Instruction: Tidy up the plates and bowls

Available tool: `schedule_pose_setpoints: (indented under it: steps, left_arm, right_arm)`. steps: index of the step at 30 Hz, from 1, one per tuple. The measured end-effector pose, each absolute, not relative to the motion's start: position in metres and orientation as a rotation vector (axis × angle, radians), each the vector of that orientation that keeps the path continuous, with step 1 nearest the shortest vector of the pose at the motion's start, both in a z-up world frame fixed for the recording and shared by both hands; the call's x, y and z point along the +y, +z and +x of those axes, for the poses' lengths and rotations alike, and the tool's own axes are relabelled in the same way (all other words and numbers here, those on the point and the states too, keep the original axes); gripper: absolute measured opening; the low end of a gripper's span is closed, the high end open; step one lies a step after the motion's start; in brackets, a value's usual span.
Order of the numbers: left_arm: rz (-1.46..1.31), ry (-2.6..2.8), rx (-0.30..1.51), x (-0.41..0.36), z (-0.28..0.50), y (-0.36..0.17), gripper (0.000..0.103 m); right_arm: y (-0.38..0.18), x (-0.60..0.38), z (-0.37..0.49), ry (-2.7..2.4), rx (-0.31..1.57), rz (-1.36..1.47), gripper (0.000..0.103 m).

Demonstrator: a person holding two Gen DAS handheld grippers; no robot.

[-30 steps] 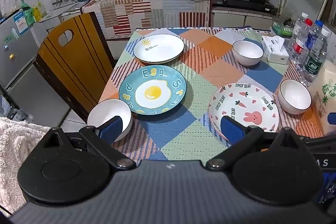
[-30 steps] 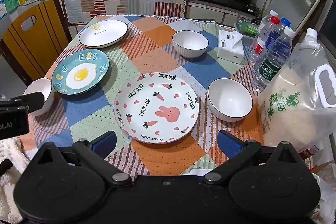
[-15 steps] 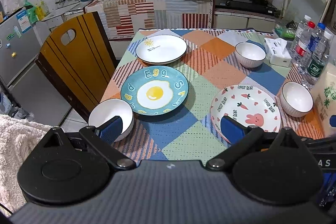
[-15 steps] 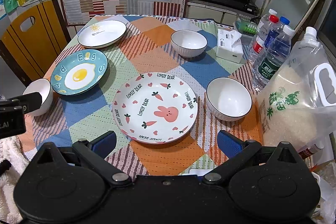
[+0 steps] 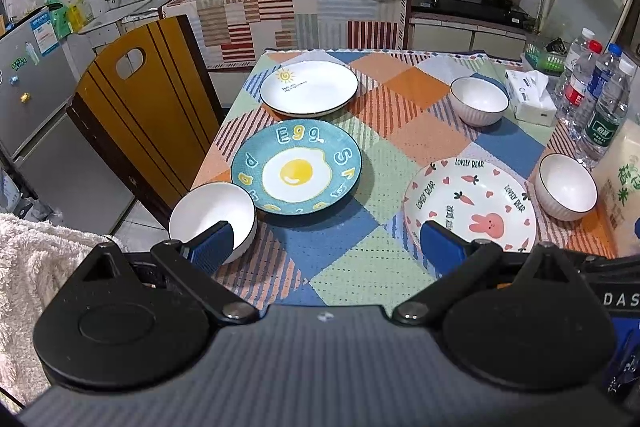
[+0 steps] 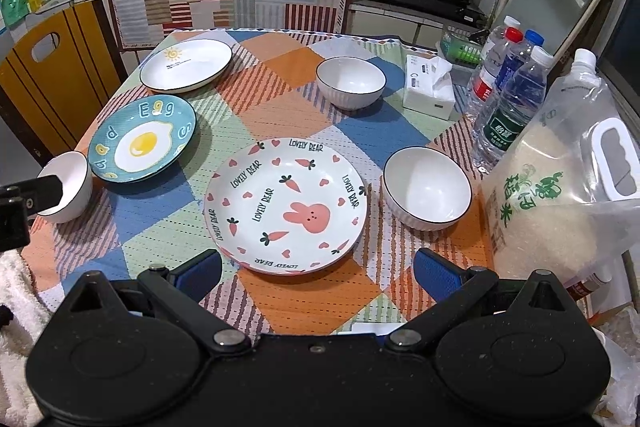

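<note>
On the patchwork tablecloth lie three plates: a white sun plate (image 5: 308,87) far left, a blue egg plate (image 5: 297,171) nearer, and a rabbit plate (image 6: 285,203) near the front. Three white bowls stand around them: one at the front left corner (image 5: 210,217), one far right (image 6: 351,81), one right of the rabbit plate (image 6: 427,187). My left gripper (image 5: 326,247) is open above the front edge, between the corner bowl and the rabbit plate. My right gripper (image 6: 316,273) hangs open just in front of the rabbit plate. Neither holds anything.
A tissue box (image 6: 428,87), several water bottles (image 6: 510,103) and a big rice bag (image 6: 560,195) crowd the table's right side. A wooden chair (image 5: 140,99) stands at the left. A fluffy white towel (image 5: 36,259) lies near left. Counters with appliances run along the back.
Both views have shifted slightly, the table contents sliding a little right in the left wrist view and down in the right. No dish has moved and both grippers stay open.
</note>
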State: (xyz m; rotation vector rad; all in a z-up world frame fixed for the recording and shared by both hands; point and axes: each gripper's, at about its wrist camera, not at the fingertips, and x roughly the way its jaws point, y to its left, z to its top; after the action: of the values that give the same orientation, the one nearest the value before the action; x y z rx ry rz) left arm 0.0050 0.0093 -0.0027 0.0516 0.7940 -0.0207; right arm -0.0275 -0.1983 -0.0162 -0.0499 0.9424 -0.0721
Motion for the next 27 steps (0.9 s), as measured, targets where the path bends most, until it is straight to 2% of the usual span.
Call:
schedule_pose_setpoints:
  steps: [22, 27]
  left_arm:
    - [0.024, -0.079, 0.854, 0.004, 0.007, -0.015, 0.101]
    - [0.008, -0.086, 0.82, 0.008, 0.013, -0.006, 0.099]
  right_arm:
    - [-0.025, -0.2, -0.025, -0.088, 0.954, -0.069, 0.103]
    - [-0.013, -0.207, -0.026, -0.032, 0.875, -0.082, 0.103]
